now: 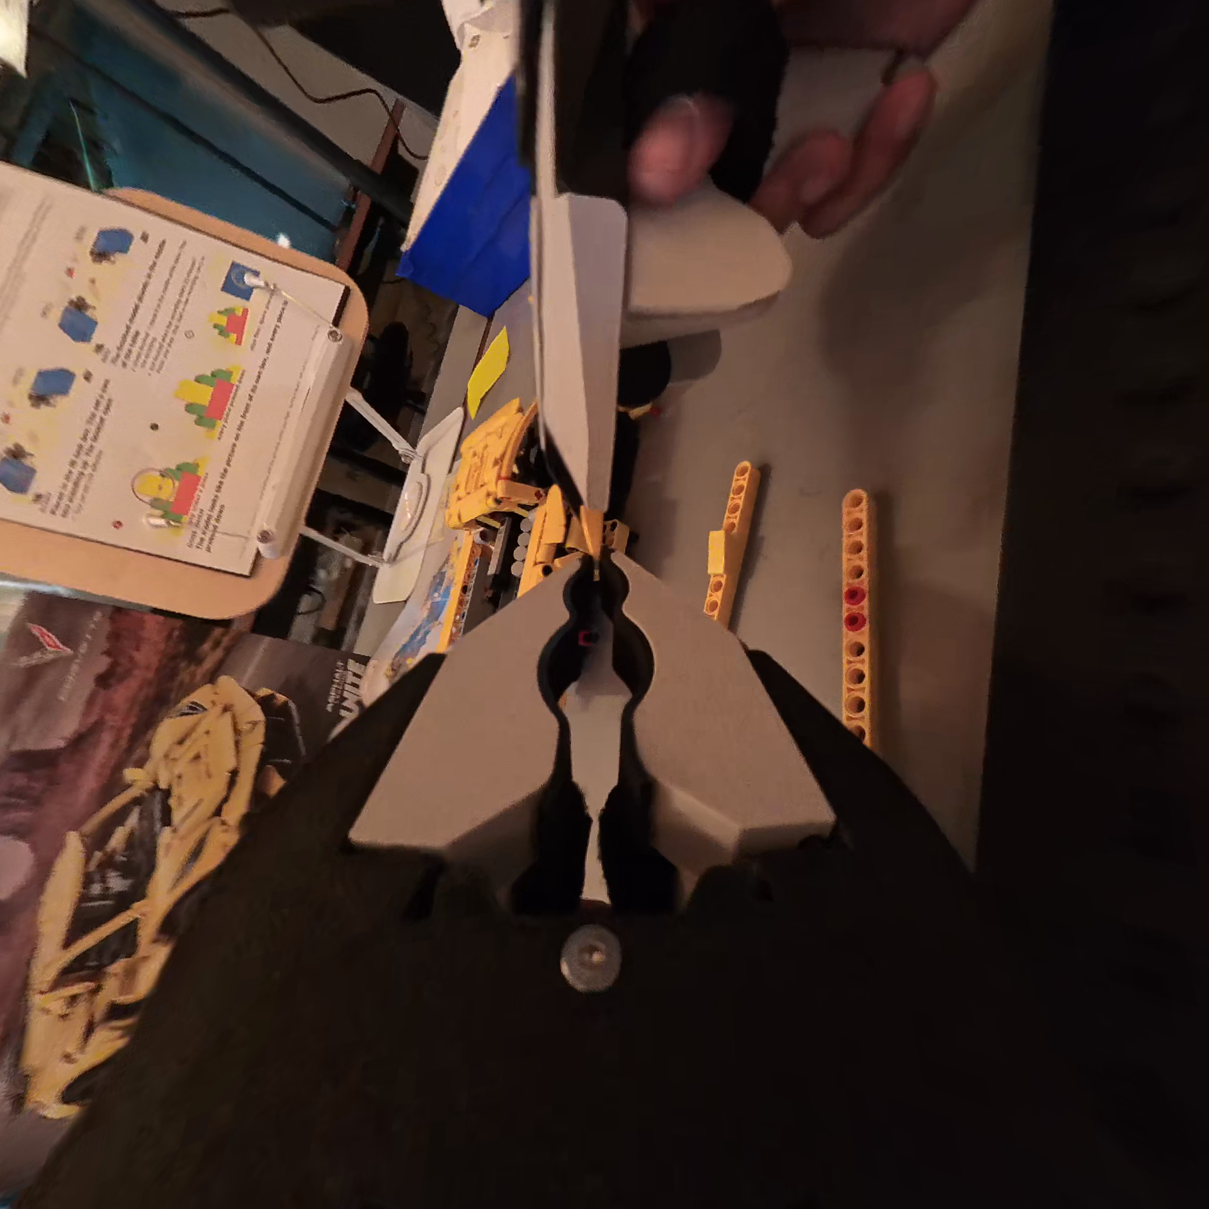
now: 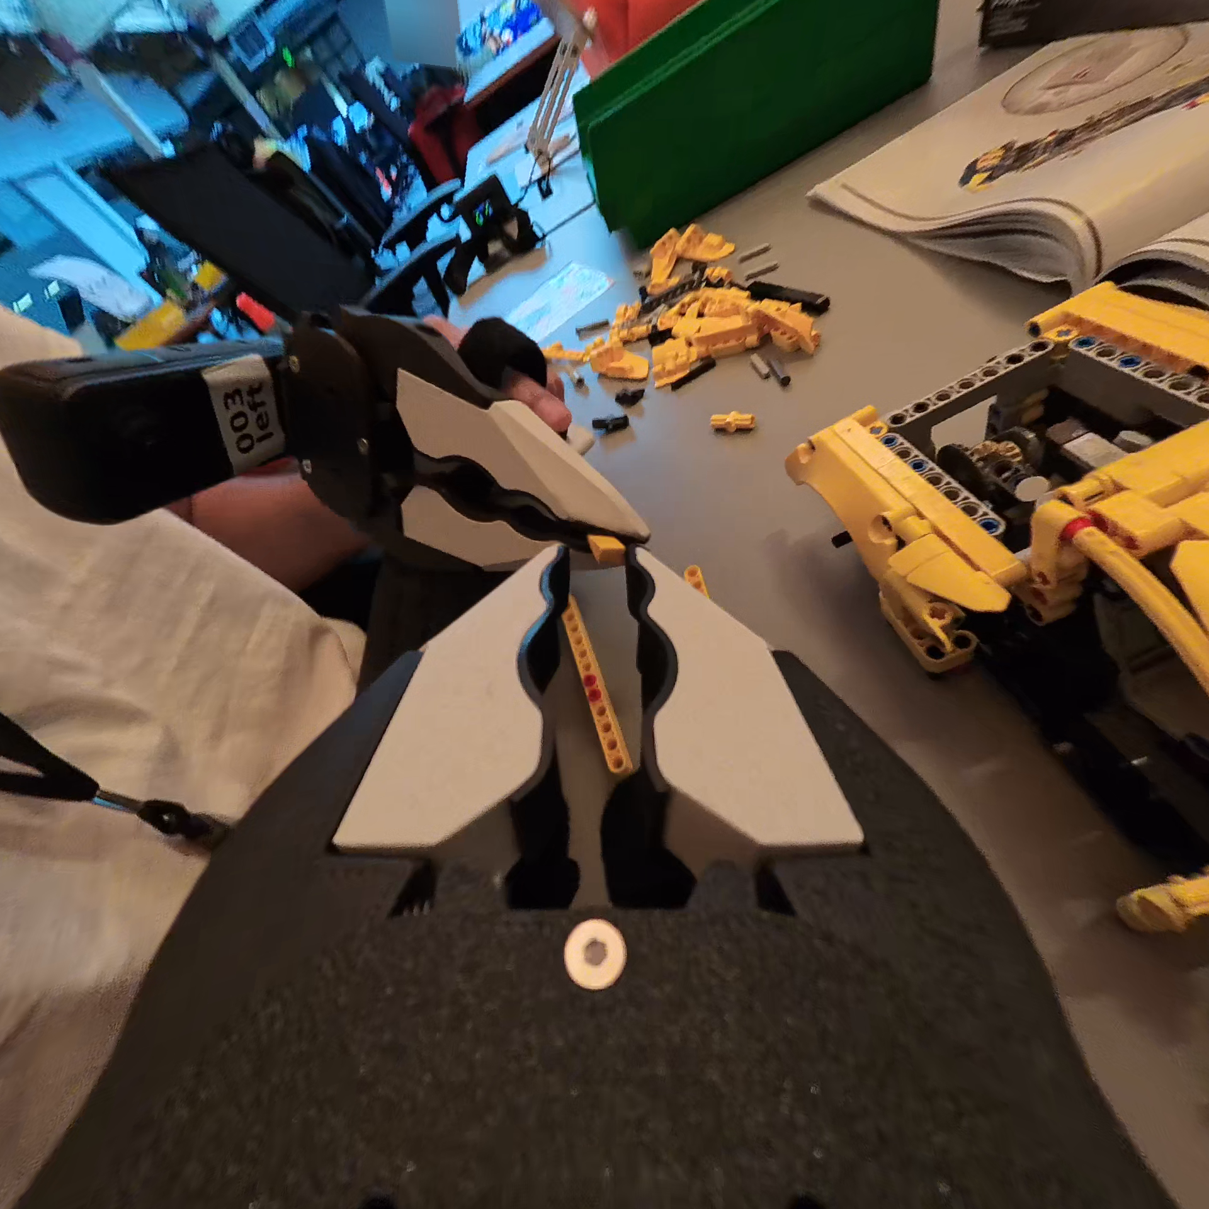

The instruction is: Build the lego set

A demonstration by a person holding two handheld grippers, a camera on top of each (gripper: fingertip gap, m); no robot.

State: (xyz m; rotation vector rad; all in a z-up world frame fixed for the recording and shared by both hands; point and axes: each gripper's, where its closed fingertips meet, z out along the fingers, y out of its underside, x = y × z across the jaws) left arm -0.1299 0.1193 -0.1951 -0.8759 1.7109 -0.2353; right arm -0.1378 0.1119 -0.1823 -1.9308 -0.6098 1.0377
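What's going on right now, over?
Left gripper shut on small yellow piece. Right gripper open, meeting it. Long yellow beam lies below. Nothing blocking.

A white sticker (image 2: 245, 419) with dark printed characters sits on the left tool's (image 2: 615, 540) black handle.

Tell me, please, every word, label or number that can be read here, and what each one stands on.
I do not copy writing; here is what bears it.
White label on the left gripper, by its black handle: short and legible.
Instruction sheet on the wooden board: print blurred.
Car box: lettering blurred.
Open booklet: print too small.
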